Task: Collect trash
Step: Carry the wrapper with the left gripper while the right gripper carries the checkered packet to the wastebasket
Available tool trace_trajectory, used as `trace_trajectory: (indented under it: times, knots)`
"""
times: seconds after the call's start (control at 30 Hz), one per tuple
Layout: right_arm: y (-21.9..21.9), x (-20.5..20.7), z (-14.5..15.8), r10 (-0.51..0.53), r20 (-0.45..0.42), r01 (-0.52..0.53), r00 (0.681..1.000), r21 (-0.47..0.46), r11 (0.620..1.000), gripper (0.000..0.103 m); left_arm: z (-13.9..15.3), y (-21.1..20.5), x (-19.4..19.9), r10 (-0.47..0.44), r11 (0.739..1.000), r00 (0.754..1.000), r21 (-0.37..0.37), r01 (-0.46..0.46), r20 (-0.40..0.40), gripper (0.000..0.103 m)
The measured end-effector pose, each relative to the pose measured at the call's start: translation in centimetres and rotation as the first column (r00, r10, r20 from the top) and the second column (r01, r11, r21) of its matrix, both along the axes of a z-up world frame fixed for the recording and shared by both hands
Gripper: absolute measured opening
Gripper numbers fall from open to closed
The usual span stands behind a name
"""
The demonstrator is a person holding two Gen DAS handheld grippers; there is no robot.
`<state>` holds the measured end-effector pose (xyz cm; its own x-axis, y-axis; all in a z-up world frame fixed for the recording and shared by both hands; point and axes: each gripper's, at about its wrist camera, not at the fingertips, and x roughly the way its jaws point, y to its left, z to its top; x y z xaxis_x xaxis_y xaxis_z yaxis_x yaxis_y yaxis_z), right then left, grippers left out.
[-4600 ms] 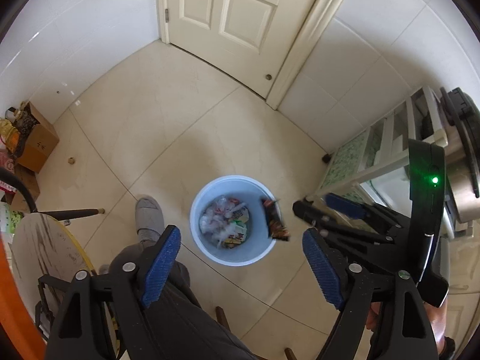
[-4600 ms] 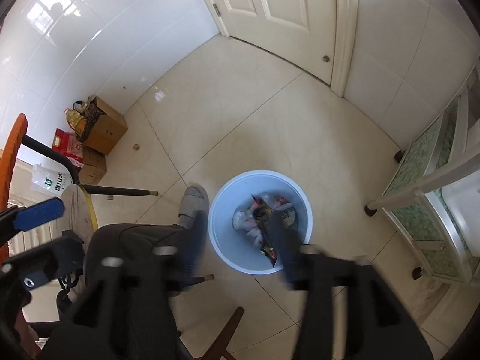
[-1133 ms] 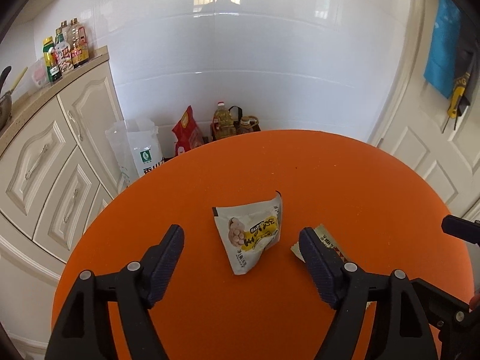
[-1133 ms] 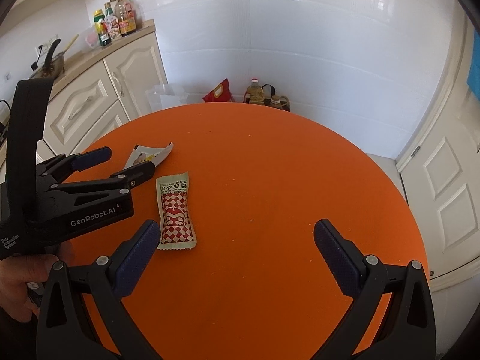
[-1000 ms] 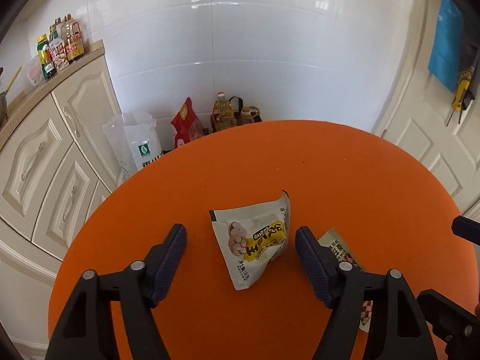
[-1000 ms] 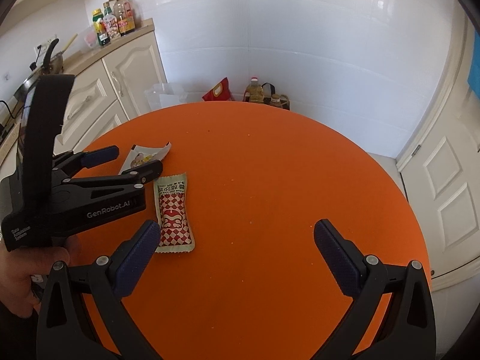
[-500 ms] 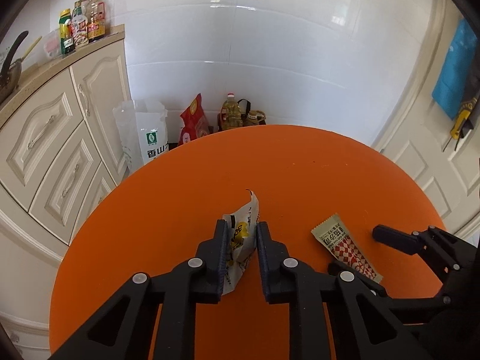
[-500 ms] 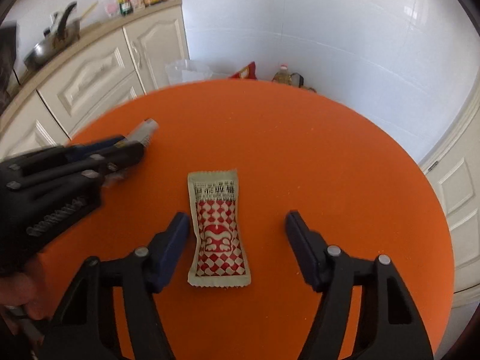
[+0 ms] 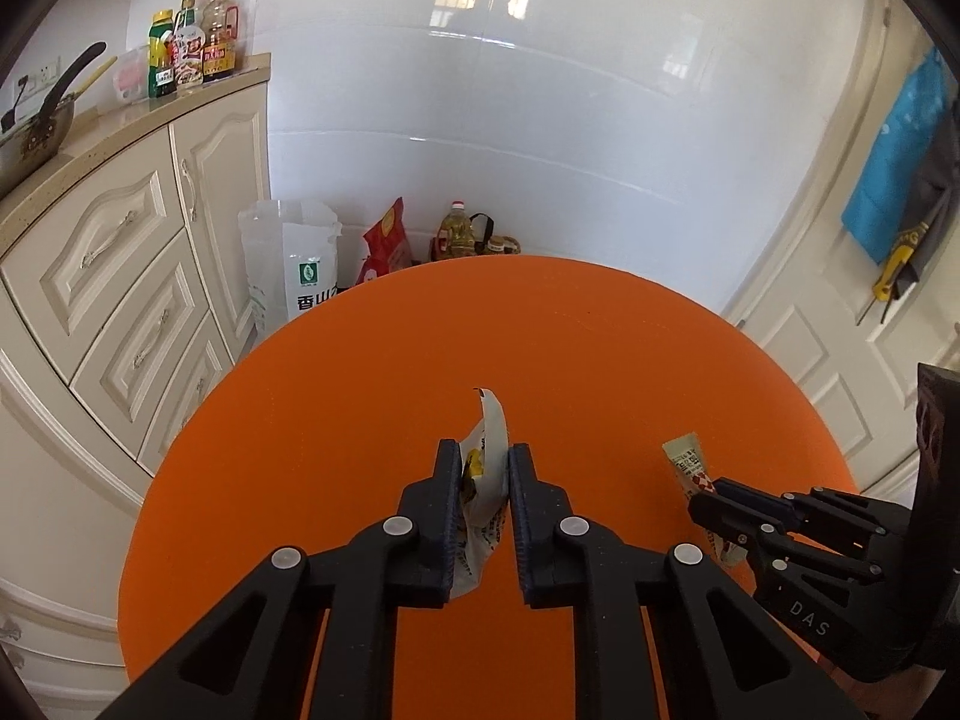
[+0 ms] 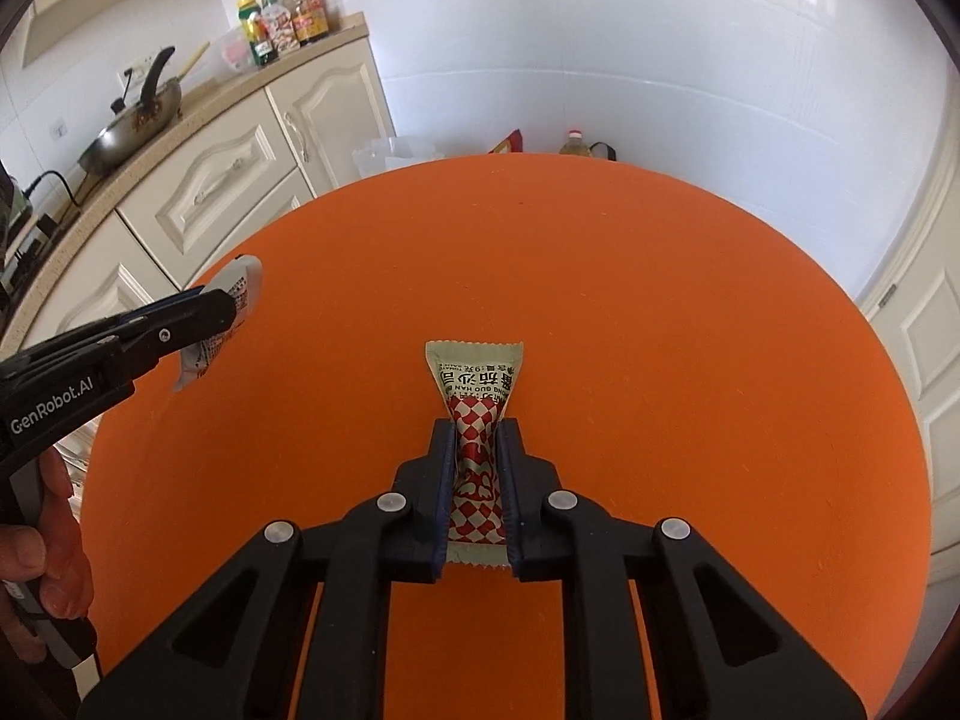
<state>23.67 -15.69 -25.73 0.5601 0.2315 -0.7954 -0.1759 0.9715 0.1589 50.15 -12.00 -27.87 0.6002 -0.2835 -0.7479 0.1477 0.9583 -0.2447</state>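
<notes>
The left tongs are clamped on a crumpled white snack wrapper with a yellow print, which stands on edge between the two black fingers, its torn top curling up above the fingertips. In the right wrist view the same wrapper pokes out past the tips of the left tongs, over the left part of the round orange surface; whether its lower end touches the surface I cannot tell.

The right tongs are pinched on a flat pale-green sauce sachet with a red-and-white checked pattern. The grip squeezes its middle into a narrow waist, and the printed top end fans out beyond the fingertips (the lettering reads upside down from this side). From the left wrist view the sachet shows at the right, its far end sticking out ahead of the right tongs, just above the orange surface.

Behind the surface stand cream cabinets with bottles and a metal wok on top. On the floor by the white tiled wall sit a white plastic sack, a red bag and an oil bottle.
</notes>
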Motion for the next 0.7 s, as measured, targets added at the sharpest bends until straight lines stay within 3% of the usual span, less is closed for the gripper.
trace_trajectory:
  times: [0.4,0.7]
  knots:
    - [-4.8,-7.8,6.9,-0.087,0.146,0.081,0.985,0.049,0.996,0.013,3.9,-0.3,-7.2,-0.080,0.996,0.992,-0.025,0.083,0.097,0.011]
    - [-9.7,-13.7,10.3,-0.179,0.226,0.167,0.958,0.072,0.983,0.013,7.9,-2.5,-14.2,-0.186,0.981,0.964,-0.025,0.195,0.191,0.010]
